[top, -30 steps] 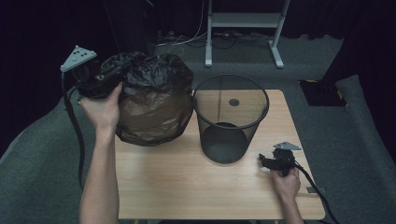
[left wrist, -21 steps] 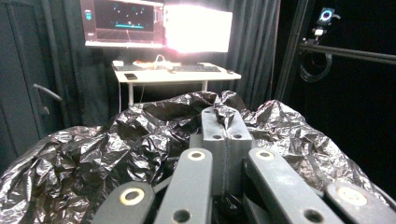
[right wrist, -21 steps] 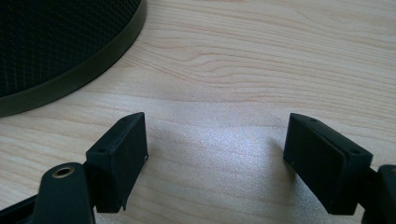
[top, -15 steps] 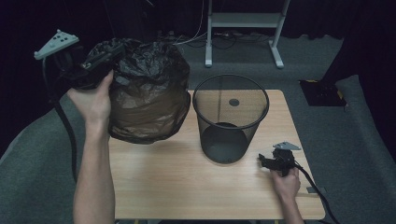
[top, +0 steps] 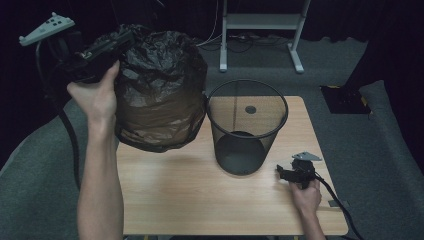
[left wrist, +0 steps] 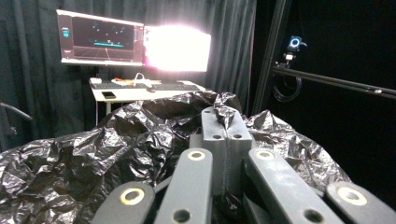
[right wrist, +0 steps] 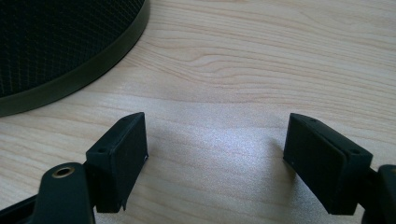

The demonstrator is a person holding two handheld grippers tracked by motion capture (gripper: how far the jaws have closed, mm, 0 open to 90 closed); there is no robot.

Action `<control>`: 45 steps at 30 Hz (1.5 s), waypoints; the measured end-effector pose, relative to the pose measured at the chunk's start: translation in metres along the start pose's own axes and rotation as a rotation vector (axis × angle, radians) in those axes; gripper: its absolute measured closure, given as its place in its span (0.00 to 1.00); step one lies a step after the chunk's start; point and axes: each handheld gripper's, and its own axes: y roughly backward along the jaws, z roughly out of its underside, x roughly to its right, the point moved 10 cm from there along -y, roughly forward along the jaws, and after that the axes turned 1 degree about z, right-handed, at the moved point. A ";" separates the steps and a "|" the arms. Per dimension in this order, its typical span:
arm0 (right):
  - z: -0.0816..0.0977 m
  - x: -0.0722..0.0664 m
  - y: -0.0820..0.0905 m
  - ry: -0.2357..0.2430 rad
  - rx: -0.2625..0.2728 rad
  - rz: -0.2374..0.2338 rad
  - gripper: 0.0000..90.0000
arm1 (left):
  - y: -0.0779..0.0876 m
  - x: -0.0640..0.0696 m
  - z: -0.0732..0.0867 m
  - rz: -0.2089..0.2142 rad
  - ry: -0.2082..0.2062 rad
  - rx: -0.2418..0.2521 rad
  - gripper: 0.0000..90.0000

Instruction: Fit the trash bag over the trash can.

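Pinching crinkled glossy black bag [top: 160,90], left claw [left wrist: 226,122]; round mesh bin [top: 247,125] beside.

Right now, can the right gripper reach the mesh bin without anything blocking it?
Probably yes. The right gripper rests open on the table beside the mesh bin, with bare wood between them.

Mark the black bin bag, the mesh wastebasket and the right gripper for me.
black bin bag [top: 157,95], high view, crinkled side of the bag.
mesh wastebasket [top: 240,152], high view, lower front wall.
right gripper [right wrist: 215,161], right gripper view, midway between the two open jaws.
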 end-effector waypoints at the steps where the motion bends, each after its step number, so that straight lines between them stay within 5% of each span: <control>1: 0.000 0.000 0.000 0.000 0.001 0.000 0.24 | 0.001 0.001 -0.002 0.002 0.002 0.005 1.00; 15: 0.000 -0.001 0.000 0.000 -0.001 -0.005 0.24 | 0.006 0.013 -0.021 0.042 0.004 0.045 1.00; 45: 0.000 -0.001 0.000 0.006 0.001 -0.007 0.24 | -0.052 0.072 -0.020 0.212 0.020 0.016 1.00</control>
